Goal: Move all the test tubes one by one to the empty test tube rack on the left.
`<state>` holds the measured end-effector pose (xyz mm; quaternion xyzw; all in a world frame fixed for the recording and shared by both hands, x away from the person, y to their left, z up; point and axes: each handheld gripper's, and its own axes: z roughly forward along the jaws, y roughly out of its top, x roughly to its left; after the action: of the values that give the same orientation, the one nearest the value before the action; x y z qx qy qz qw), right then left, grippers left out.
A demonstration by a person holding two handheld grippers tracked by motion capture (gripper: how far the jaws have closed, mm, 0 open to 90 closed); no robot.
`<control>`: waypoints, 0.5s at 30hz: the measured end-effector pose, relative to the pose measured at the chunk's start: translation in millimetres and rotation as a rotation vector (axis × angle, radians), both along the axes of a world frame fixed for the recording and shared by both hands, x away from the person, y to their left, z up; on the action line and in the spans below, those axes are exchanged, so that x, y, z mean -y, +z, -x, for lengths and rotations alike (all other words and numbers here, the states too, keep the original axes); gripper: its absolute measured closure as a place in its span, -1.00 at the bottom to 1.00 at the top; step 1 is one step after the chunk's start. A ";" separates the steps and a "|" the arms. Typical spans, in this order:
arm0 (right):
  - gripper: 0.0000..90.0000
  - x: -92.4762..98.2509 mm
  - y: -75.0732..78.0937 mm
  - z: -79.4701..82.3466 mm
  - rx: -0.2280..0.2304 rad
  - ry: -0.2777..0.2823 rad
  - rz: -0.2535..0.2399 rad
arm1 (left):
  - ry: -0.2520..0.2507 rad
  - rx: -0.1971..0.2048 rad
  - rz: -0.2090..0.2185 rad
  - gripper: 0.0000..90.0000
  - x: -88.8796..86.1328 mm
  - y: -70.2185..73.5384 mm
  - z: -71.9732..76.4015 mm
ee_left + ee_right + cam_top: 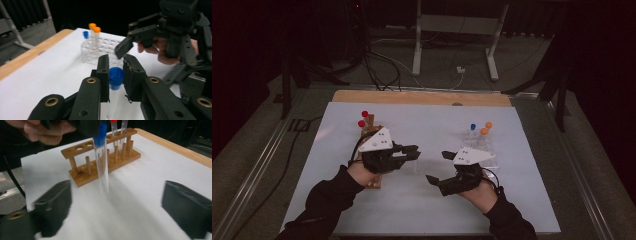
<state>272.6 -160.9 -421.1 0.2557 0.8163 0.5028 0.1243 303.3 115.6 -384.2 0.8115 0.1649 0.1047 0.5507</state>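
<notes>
Blue-capped tube (115,82) sits clamped in left gripper (116,75); right gripper (116,202) gapes empty.

We see a clear tube with a blue cap (116,77), a brown wooden rack (100,162), orange-capped tubes (94,27), red caps (363,118), a white tabletop (427,200).

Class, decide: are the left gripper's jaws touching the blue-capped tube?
Touching. The left gripper view shows the left gripper with both jaws pressed against the cap of the blue-capped tube, no gap either side.
</notes>
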 end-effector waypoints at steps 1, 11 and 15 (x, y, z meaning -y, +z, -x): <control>-0.88 1.1 -0.1 -0.4 -0.001 0.008 -0.006 | 0.012 0.003 0.002 0.72 -3.8 2.5 -1.2; -1.00 2.7 0.1 1.3 0.010 -0.011 -0.029 | 0.123 0.030 -0.005 0.72 -40.1 23.0 -14.5; -1.00 2.5 -0.5 1.3 0.010 -0.008 -0.022 | 0.175 0.038 -0.011 0.72 -53.3 26.2 -18.8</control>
<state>271.3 -163.4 -421.7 0.2577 0.8090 0.5127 0.1275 322.1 168.9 -358.0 0.7949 0.2242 0.1686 0.5380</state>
